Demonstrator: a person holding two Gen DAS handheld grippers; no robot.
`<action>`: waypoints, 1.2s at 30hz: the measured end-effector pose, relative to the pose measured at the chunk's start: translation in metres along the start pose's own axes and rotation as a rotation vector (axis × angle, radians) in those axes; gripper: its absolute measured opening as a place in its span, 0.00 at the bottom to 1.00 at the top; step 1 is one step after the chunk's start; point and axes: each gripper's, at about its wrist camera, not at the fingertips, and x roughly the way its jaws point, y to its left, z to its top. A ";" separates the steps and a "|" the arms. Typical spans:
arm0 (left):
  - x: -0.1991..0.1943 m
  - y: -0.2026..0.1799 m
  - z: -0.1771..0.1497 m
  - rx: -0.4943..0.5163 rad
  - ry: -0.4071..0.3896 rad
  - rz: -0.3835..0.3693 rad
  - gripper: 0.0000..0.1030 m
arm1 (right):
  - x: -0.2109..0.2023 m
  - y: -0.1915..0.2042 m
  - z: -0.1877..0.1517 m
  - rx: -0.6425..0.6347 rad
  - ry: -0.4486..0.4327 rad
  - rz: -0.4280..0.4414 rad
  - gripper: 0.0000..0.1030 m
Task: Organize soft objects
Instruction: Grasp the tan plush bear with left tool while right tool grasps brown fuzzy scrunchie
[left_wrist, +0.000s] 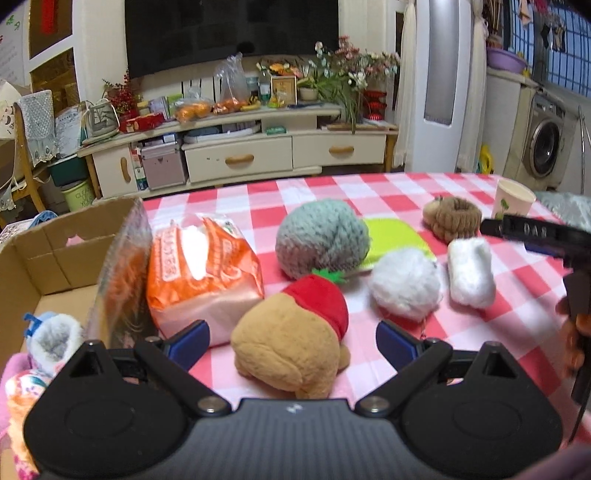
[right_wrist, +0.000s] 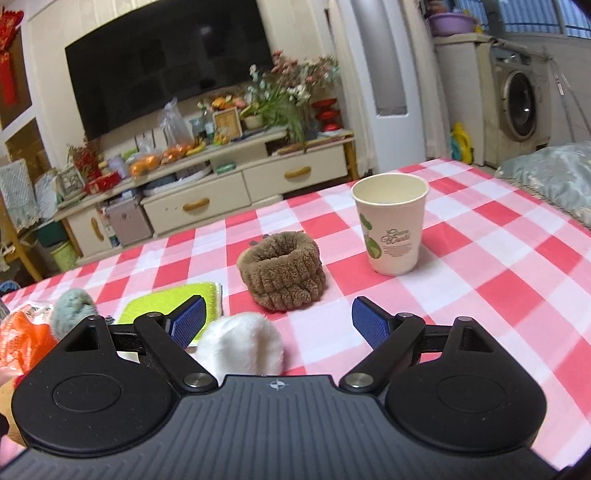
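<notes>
My left gripper (left_wrist: 293, 341) is open, its blue fingers on either side of a tan plush toy with a red cap (left_wrist: 291, 332) that lies on the checked tablecloth. Behind it lie a grey yarn ball (left_wrist: 321, 236), a green cloth (left_wrist: 395, 240), a white pompom (left_wrist: 406, 282), a white fluffy roll (left_wrist: 471, 271) and a brown furry ring (left_wrist: 452, 218). A cardboard box (left_wrist: 48, 254) at the left holds soft items. My right gripper (right_wrist: 277, 325) is open above a white fluffy piece (right_wrist: 242, 343), with the brown ring (right_wrist: 284, 275) just ahead.
An orange plastic pack (left_wrist: 201, 273) stands beside the box. A paper cup (right_wrist: 391, 225) stands right of the brown ring. A grey cushion (right_wrist: 550, 177) lies at the table's right edge. A TV cabinet (left_wrist: 240, 147) stands beyond the table.
</notes>
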 end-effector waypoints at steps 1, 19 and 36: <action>0.004 -0.002 0.000 0.006 0.008 0.003 0.94 | 0.004 -0.002 0.001 -0.009 0.007 0.002 1.00; 0.046 -0.014 -0.001 0.048 0.061 0.048 0.94 | 0.086 -0.027 0.029 -0.066 0.116 0.081 1.00; 0.057 -0.014 0.000 0.030 0.087 0.035 0.82 | 0.096 -0.014 0.020 -0.195 0.099 0.065 0.78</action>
